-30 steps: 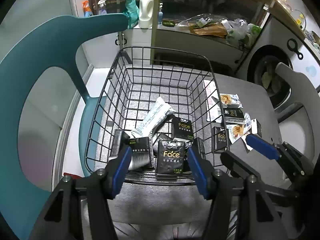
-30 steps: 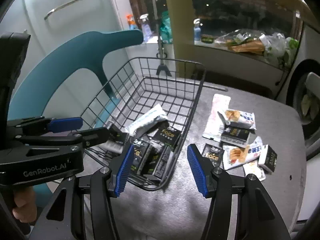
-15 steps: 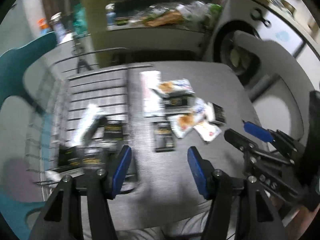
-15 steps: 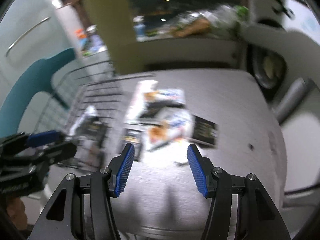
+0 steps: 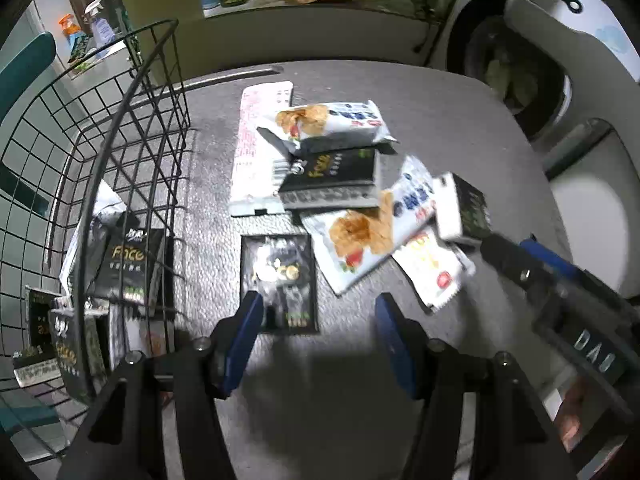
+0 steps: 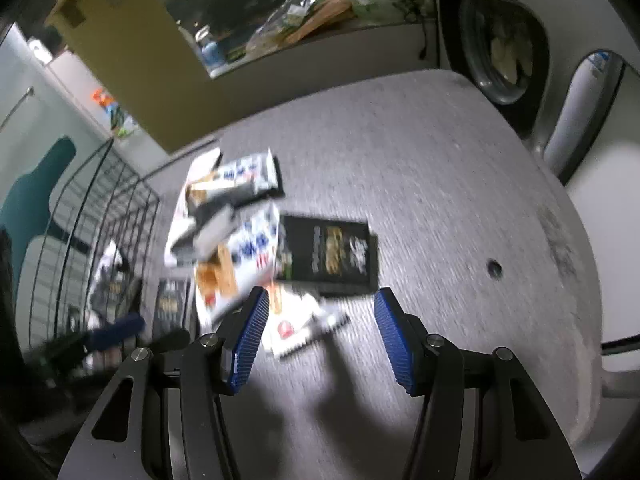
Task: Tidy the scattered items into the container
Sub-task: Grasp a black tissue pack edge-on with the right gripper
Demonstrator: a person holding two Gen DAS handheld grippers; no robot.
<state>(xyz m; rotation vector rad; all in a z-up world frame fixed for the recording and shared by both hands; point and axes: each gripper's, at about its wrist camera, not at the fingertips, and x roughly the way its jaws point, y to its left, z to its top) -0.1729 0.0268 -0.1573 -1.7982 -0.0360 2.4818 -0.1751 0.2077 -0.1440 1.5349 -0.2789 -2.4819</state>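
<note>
Though blurred, packets (image 6: 240, 256) beside basket (image 5: 120, 128)

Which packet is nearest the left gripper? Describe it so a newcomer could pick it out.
Start at the wire basket on the left of the grey table. Just right of its wall, a flat black packet lies alone on the table, right ahead of the open left gripper. Unlike the overlapped pile of white snack wrappers beyond it, nothing lies on it.

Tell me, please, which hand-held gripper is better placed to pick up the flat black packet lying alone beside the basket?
Left, probably. The left hand-held gripper is open and right at the black packet. The right hand-held gripper faces other packets.
</note>
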